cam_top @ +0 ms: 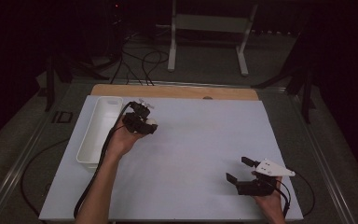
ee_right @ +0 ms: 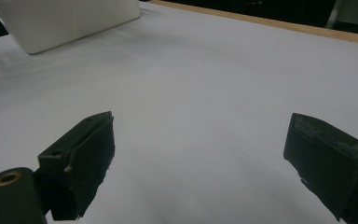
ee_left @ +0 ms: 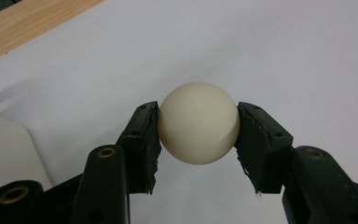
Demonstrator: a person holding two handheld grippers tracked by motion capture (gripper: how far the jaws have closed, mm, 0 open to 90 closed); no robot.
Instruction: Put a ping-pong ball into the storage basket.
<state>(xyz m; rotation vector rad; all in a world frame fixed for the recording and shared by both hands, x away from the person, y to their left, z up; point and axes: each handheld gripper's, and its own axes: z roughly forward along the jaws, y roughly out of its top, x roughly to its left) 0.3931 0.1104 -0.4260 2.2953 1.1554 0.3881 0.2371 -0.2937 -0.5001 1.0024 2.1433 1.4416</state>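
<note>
While the left gripper (ee_left: 198, 126) squeezes the cream ball (ee_left: 199, 122) just beside the white bin (cam_top: 99, 128), keep that squeeze steady. Carry it over the bin before letting go. The right gripper (cam_top: 238, 169) waits wide and holds nothing.

Cream ball pinched at the tray's edge

I see a smooth, matte, cream-white round ball (ee_left: 199, 123) of what looks like hard plastic, whole and unmarked, with soft shading on its underside. In the left gripper view it sits squarely between two black pads that press its sides at three and nine o'clock, and the white table sheet shows beyond it. In the high view I make out the ball (cam_top: 152, 121) only as a small pale spot at about ten o'clock from the middle of the sheet, just beside the long white rectangular plastic tray (cam_top: 99, 129), which lies at its nine o'clock. Whether it rests on the sheet I cannot tell.
</note>
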